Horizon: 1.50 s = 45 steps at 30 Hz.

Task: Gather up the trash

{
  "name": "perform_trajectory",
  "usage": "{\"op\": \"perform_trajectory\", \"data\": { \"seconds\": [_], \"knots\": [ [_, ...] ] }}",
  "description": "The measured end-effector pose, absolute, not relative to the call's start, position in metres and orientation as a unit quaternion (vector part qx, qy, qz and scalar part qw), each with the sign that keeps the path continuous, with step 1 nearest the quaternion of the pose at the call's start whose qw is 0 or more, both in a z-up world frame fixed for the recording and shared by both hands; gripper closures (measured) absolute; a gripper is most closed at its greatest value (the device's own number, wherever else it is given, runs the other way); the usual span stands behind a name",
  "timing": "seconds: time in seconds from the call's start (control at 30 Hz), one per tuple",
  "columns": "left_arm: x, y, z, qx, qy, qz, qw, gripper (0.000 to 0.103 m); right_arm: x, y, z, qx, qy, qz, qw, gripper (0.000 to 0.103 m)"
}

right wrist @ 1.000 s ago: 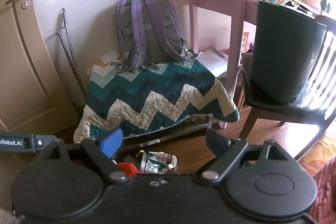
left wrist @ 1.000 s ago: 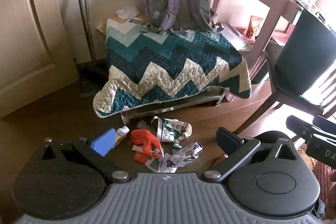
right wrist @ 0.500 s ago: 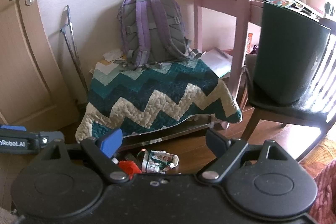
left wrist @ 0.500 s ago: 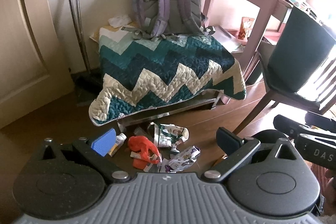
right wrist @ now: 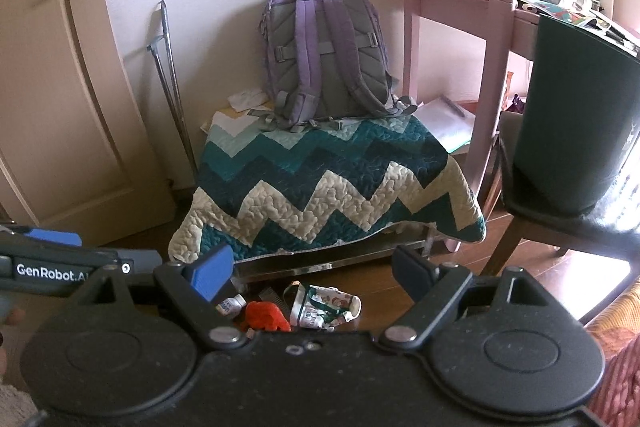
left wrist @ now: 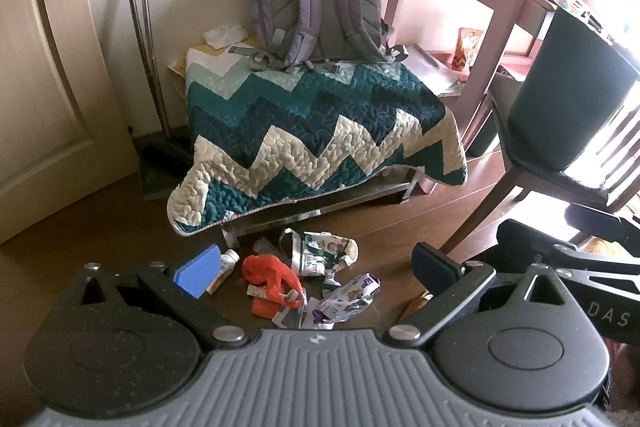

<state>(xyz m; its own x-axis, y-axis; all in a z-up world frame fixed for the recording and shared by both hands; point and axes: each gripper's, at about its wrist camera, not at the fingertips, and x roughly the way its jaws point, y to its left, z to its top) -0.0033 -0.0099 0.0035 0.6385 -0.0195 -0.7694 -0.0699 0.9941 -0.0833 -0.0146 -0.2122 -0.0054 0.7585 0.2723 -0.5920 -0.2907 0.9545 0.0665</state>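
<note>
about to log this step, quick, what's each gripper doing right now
Left gripper: open, holding nothing, above the trash on the floor.
Right gripper: open, holding nothing.

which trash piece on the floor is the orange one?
The crumpled orange plastic bag, mid-pile between the small white bottle on its left and the green-and-white printed wrapper on its right. The purple wrapper lies nearer the camera.

My left gripper [right wrist: 60, 267] reads "GenRobot.A", cut off, along its side, and my right gripper [left wrist: 600, 311] shows the letters "DAS".
</note>
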Motion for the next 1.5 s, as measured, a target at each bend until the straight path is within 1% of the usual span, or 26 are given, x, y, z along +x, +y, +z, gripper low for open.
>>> {"op": "perform_trajectory", "data": {
  "seconds": [1.5],
  "knots": [
    [-0.0050, -0.0144, 0.0073, -0.048, 0.419, 0.013, 0.907, 0.001, -0.0132, -0.2127, -0.0037, -0.016, 0.317, 0.151, 0.936, 0.016]
  ]
}}
